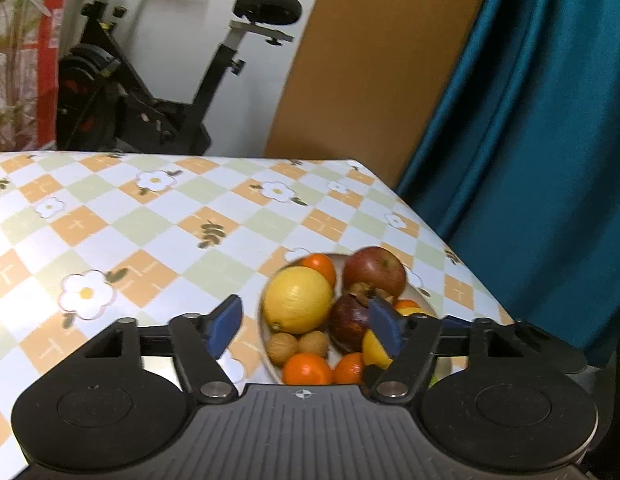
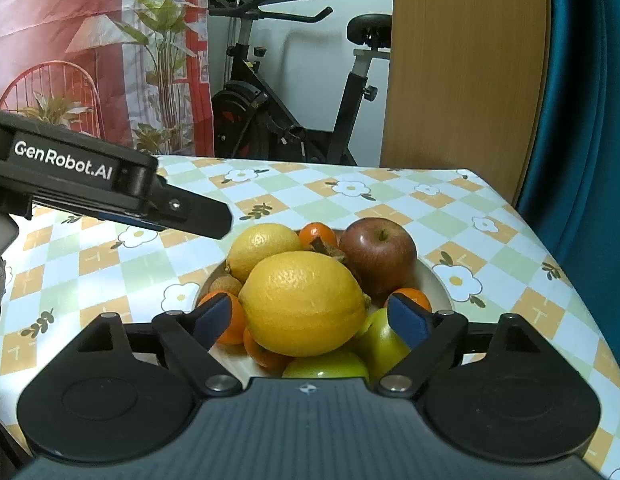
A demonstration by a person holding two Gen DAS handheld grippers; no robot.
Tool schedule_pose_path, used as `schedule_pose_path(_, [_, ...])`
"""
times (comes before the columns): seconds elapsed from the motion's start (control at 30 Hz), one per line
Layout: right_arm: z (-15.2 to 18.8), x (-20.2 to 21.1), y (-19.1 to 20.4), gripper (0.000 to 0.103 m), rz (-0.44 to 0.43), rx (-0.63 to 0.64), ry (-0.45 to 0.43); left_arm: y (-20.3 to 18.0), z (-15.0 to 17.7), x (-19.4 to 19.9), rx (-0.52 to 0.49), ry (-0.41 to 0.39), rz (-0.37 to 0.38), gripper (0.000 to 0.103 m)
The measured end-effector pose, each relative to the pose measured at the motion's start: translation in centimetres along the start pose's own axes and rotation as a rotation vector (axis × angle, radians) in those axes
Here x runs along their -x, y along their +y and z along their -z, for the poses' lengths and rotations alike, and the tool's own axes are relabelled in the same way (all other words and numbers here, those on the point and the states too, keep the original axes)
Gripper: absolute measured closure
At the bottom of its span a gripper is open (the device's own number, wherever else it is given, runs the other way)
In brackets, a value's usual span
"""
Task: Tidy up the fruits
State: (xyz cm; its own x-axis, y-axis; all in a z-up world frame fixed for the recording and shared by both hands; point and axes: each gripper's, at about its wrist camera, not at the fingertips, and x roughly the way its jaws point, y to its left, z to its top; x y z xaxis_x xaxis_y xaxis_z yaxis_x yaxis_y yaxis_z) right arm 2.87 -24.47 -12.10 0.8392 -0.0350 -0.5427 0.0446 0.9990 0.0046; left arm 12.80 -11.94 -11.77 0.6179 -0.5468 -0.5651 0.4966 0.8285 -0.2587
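Right tongs (image 2: 310, 320) spread wide, straddling large lemon (image 2: 306, 304) lying crosswise, unpinched; left tongs (image 1: 306, 326) agape, empty, farther left.

Legible text: "GenRobot.AI", white letters on dark label, side of the left gripper (image 2: 182, 210) body, seen left of and beyond the right gripper (image 2: 310, 320). No other readable markings.

I saw an exercise bike (image 2: 286, 92) at upper centre. A teal curtain (image 2: 590, 100) hung right, a wooden panel (image 2: 466, 72) beside it.
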Motion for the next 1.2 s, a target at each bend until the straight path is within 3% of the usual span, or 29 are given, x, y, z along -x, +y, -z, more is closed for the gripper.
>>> schedule_pose_path(0.1, [-0.1, 0.1, 0.0, 0.010, 0.000, -0.004, -0.010, 0.5, -0.1, 0.8, 0.000, -0.021, -0.049, 0.014])
schedule_pose_path(0.23, [-0.4, 0.3, -0.1, 0.000, -0.015, -0.026, -0.015, 1.2, -0.4, 2.0, -0.008, -0.025, -0.110, 0.013])
schedule_pose_path(0.53, [-2.0, 1.9, 0.8, 0.000, 0.026, -0.025, -0.067, 2.6, -1.1, 5.8, 0.011, -0.079, -0.254, 0.013])
schedule_pose_path(0.9, [-5.3, 5.7, 2.4, 0.000, -0.010, -0.077, -0.126, 3.3, -2.4, 12.7, 0.025, -0.172, -0.341, 0.007])
schedule_pose_path(1.07, [-7.1, 7.9, 3.3, 0.000, -0.016, -0.097, -0.167, 2.7, -3.2, 16.1, -0.007, -0.219, -0.431, 0.006])
schedule_pose_path(1.2, [-8.4, 9.4, 4.1, 0.000, -0.029, -0.105, -0.185, 2.3, -3.7, 18.9, -0.009, -0.273, -0.462, 0.002])
